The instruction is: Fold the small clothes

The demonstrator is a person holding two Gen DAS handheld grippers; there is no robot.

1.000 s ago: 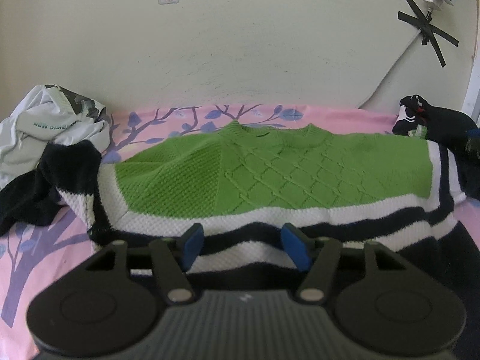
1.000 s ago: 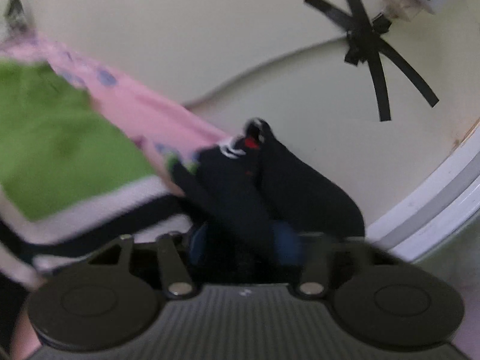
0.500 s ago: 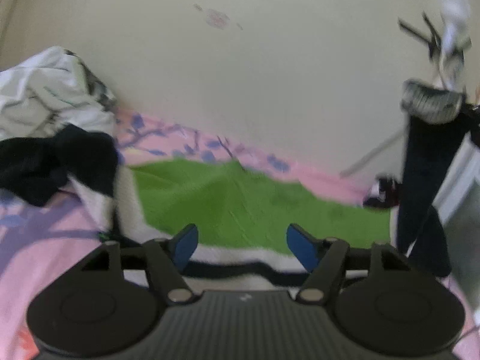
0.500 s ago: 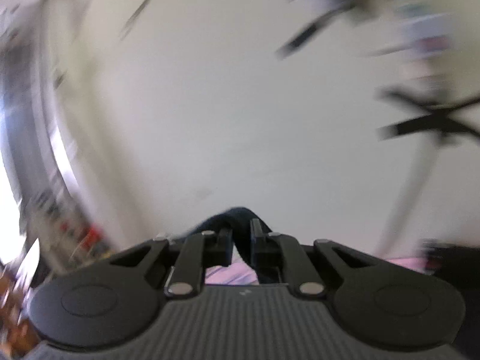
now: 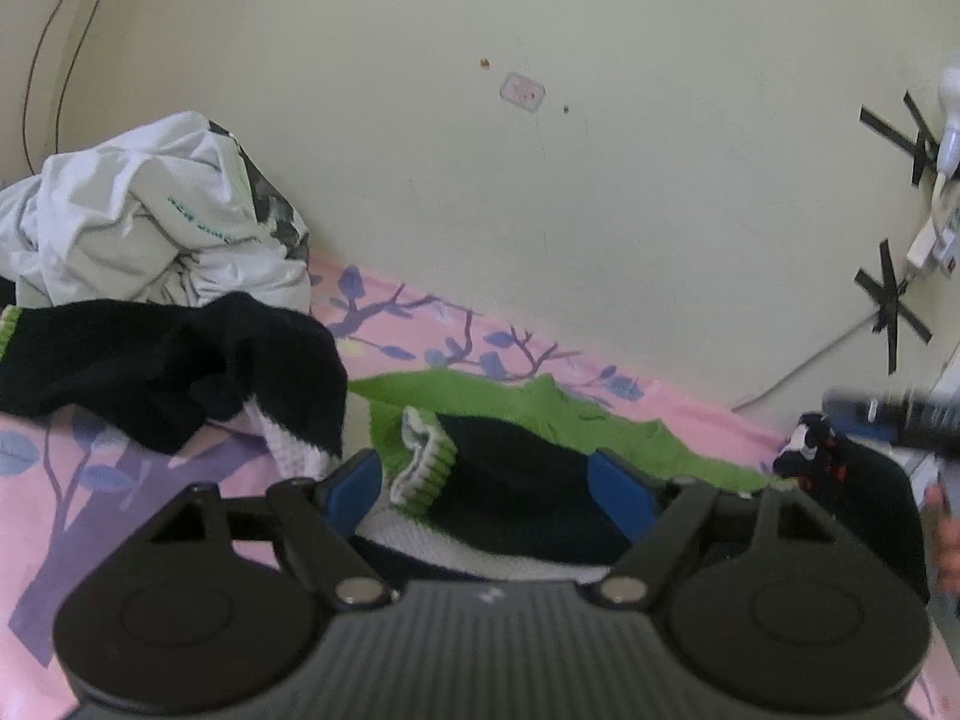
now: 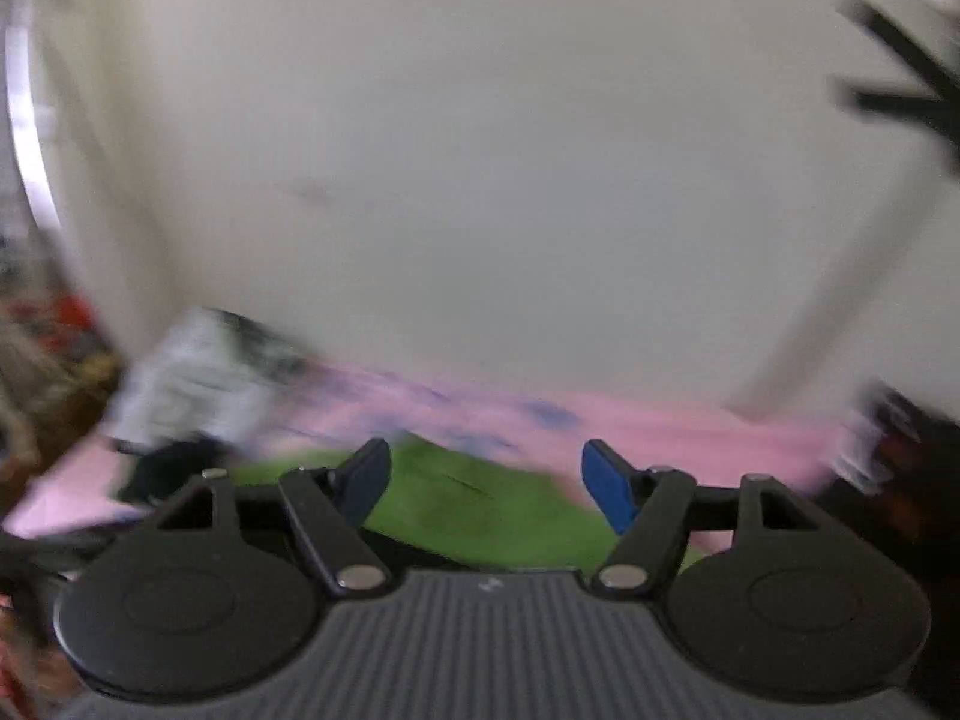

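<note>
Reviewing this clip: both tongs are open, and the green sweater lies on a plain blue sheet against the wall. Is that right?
Not quite. The sheet is pink with a purple branch print, as the left wrist view shows. Both the left tongs and right tongs are open, above the green sweater.

Home bedroom. Bed with a pink floral bedsheet [image 5: 420, 330] pushed against a plain cream wall [image 5: 540, 210], loose clothes heaped on it: a white garment pile [image 5: 150, 228], a green-and-black sweater [image 5: 510, 420]. A power adapter [image 5: 936, 240] and cable are held to the wall with black tape [image 5: 894, 312].
</note>
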